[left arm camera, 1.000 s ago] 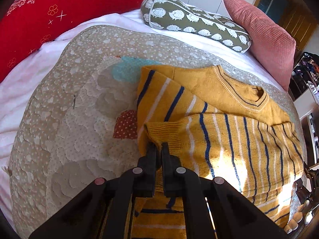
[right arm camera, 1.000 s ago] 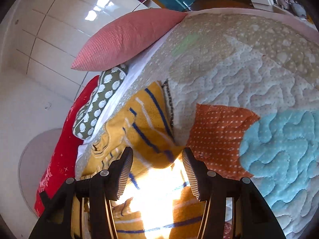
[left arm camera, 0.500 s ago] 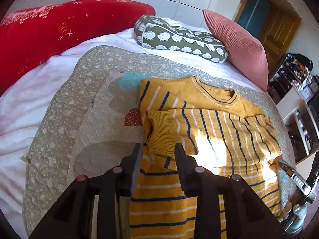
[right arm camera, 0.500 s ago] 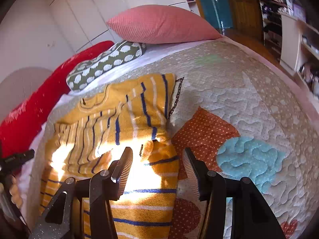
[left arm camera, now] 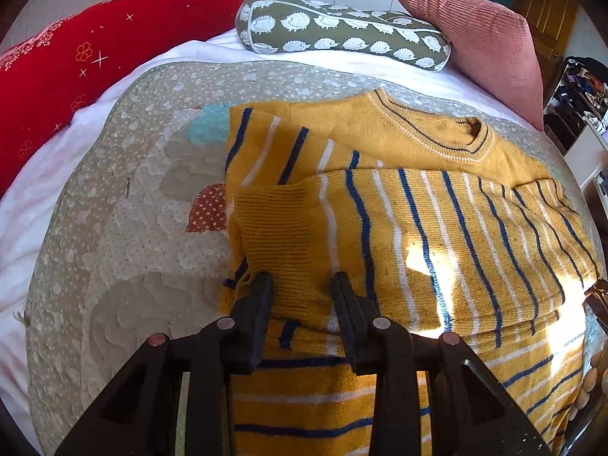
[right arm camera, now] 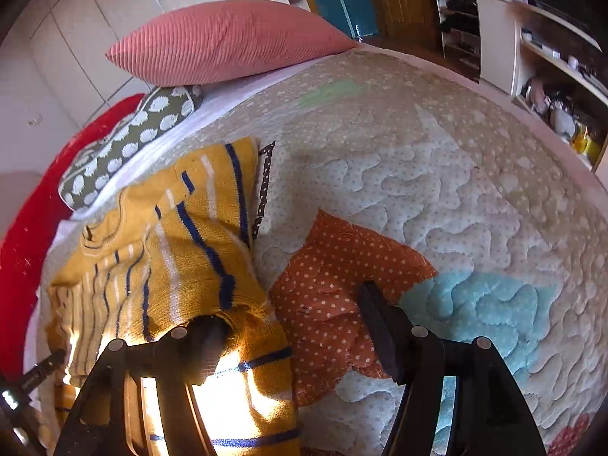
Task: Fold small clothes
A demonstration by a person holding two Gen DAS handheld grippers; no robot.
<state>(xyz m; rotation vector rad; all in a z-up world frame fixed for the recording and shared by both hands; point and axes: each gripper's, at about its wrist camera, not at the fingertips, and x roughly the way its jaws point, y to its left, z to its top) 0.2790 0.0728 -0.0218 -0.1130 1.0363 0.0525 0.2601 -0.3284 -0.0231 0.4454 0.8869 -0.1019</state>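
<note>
A yellow sweater point(left arm camera: 399, 220) with blue and white stripes lies flat on a spotted quilt point(left arm camera: 125, 228) on the bed; one sleeve is folded across its front, and the ribbed cuff point(left arm camera: 277, 228) at the end of that sleeve sits near the 6 o'clock side of the left wrist view; the collar of the sweater is up toward 1 o'clock. The left gripper point(left arm camera: 302, 285) is open, with one black finger on each side of the cuff; I cannot tell if the fingers touch the cloth.

In the right wrist view the sweater point(right arm camera: 182, 266) fills the 8 o'clock side, and the quilt point(right arm camera: 437, 174) spreads out to 3 o'clock; the right gripper point(right arm camera: 290, 311) is wide open; its left finger is low by the sweater's edge in bright sun, and its right finger is over an orange dotted patch point(right arm camera: 334, 266), next to a light blue patch point(right arm camera: 482, 304).

A red pillow point(left arm camera: 95, 49), a green hedgehog cushion point(left arm camera: 342, 26) and a pink pillow point(left arm camera: 475, 26) sit at the far side, from 10 to 2 o'clock.
</note>
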